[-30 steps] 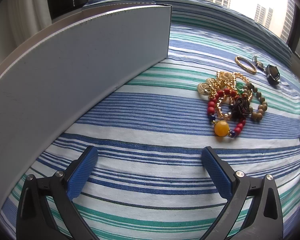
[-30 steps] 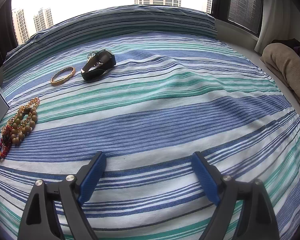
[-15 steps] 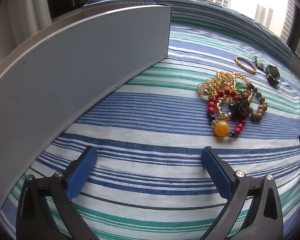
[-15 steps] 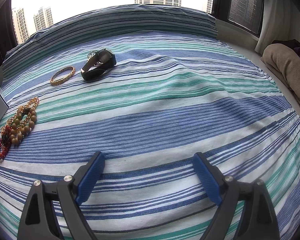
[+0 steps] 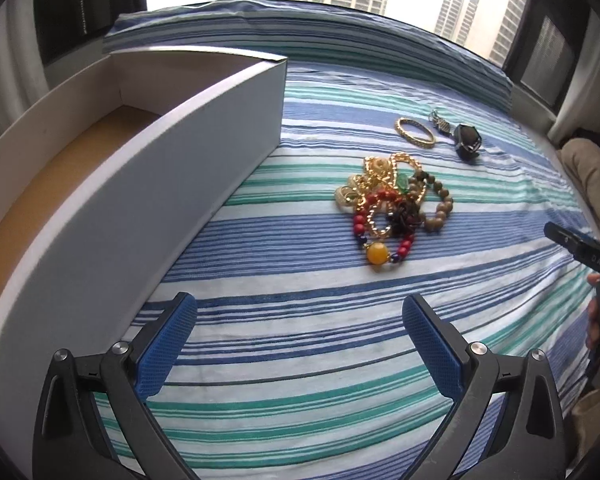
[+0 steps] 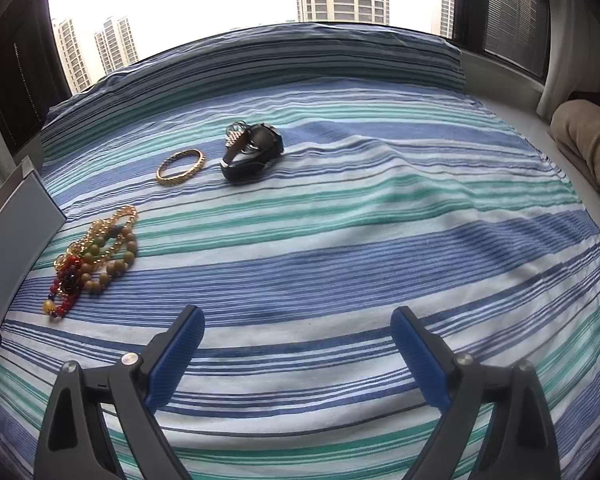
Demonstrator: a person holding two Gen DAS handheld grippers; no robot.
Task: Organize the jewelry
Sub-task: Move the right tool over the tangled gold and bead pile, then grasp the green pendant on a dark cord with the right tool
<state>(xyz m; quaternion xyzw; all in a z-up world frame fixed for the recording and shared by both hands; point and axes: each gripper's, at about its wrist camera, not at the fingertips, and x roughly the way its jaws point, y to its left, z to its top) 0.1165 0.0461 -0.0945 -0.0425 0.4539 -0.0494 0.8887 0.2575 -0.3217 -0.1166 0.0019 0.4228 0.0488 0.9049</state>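
Note:
A tangled pile of bead bracelets and gold chains (image 5: 392, 208) (image 6: 94, 254) lies on the striped bedspread. Beyond it lie a gold bangle (image 5: 415, 132) (image 6: 180, 167) and a black watch (image 5: 466, 143) (image 6: 252, 151) with a small silver piece beside it. An open white box (image 5: 140, 184) with a brown floor stands at the left; its corner (image 6: 16, 216) shows in the right wrist view. My left gripper (image 5: 299, 342) hovers open, short of the pile, with nothing between its fingers. My right gripper (image 6: 296, 354) is open and empty, to the right of the jewelry.
The blue, green and white striped bedspread (image 6: 380, 220) covers the whole surface. A beige cushion (image 6: 588, 140) lies at the right edge by the window. The other gripper's tip and a hand (image 5: 596, 280) show at the right of the left wrist view.
My left gripper has risen, so the inside of the white box now shows. The right gripper has also lifted and tilted back a little. Both stay open.

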